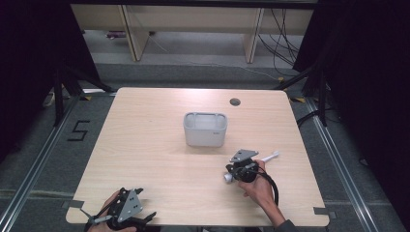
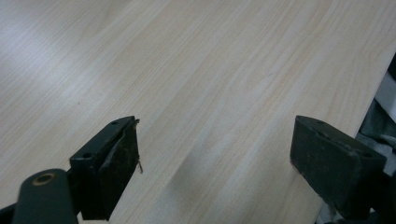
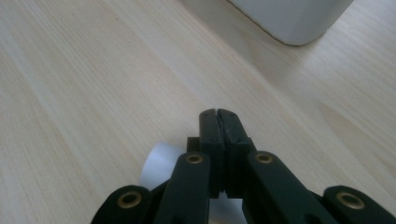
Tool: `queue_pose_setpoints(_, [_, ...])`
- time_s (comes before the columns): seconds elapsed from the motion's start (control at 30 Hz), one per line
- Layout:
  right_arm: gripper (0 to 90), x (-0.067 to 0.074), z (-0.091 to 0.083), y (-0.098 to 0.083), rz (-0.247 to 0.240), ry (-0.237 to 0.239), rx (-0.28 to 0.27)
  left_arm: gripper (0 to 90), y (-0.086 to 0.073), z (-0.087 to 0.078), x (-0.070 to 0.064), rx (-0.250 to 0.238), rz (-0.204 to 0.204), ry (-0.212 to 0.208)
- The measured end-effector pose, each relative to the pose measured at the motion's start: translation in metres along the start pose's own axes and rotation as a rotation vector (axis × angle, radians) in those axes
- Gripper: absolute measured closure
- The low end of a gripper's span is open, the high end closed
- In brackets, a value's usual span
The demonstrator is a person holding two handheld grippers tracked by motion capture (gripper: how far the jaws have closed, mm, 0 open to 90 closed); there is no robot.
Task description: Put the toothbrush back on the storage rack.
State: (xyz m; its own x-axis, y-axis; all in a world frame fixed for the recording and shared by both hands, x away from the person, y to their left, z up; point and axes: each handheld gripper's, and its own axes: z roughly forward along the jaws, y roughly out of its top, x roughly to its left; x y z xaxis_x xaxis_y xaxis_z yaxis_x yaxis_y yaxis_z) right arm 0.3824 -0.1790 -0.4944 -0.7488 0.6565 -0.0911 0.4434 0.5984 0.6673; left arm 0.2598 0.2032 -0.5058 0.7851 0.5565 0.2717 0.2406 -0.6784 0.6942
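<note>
The wooden table [image 1: 159, 159] is the largest thing, one light rectangular top with rounded corners, mostly bare. One small round cable hole [image 1: 235, 102] sits near its far edge, just beyond the bin. The widest free surface lies on the left of the bin, running from the far edge down to the near edge; a narrower strip is free on the right of the bin, out to the right edge.

One white plastic bin [image 1: 205, 129] stands upright near the table's middle, a little toward the far side, rim up and open on top. In the right gripper view its rounded lower corner [image 3: 292, 21] stands on the wood ahead of the jaws, apart from them.

There are two grippers. The right gripper [image 1: 235, 171] lies nearer the person than the bin and slightly to the right of it, held in the right hand [image 1: 258, 186]. Its jaws are pressed together tip to tip [image 3: 218, 114], with nothing visible between the tips. The left gripper [image 1: 126, 209] is well away from the bin, at the table's near left edge, its jaws standing wide apart [image 2: 215, 154] with only bare wood between them.

One white tube-like object [image 1: 270, 157] lies at the right gripper, under its body, one end sticking out toward the right edge, near the bin's front right. Its pale rounded end [image 3: 161, 163] shows beside the closed jaws; whether it is clamped I cannot tell.
</note>
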Motion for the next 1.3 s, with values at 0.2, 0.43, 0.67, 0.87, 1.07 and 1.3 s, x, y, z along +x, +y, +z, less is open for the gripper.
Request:
queue_pose_setpoints(0.2, [89.7, 0.0, -0.006, -0.005, 0.022, -0.003, 0.011, 15.0, 0.0, 0.0, 0.0, 0.0, 0.0, 0.001])
queue_pose_setpoints(0.43, [89.7, -0.001, -0.015, -0.011, 0.055, -0.004, 0.016, 15.0, 0.0, 0.0, 0.0, 0.0, 0.0, 0.001])
queue_pose_setpoints(0.67, [89.7, -0.002, -0.021, -0.018, 0.064, -0.002, 0.021, 15.0, 0.0, -0.001, 0.0, 0.0, 0.001, 0.001])
queue_pose_setpoints(0.87, [89.6, -0.002, -0.026, -0.022, 0.055, 0.008, 0.025, 15.0, 0.0, -0.001, 0.0, 0.001, 0.001, 0.001])
queue_pose_setpoints(1.07, [89.3, -0.002, -0.029, -0.027, 0.059, 0.001, 0.029, 15.0, 0.0, 0.0, 0.0, 0.001, 0.001, 0.001])
queue_pose_setpoints(1.3, [89.2, -0.003, -0.033, -0.03, 0.051, 0.007, 0.026, 15.0, 0.0, 0.0, 0.0, 0.002, 0.001, 0.001])
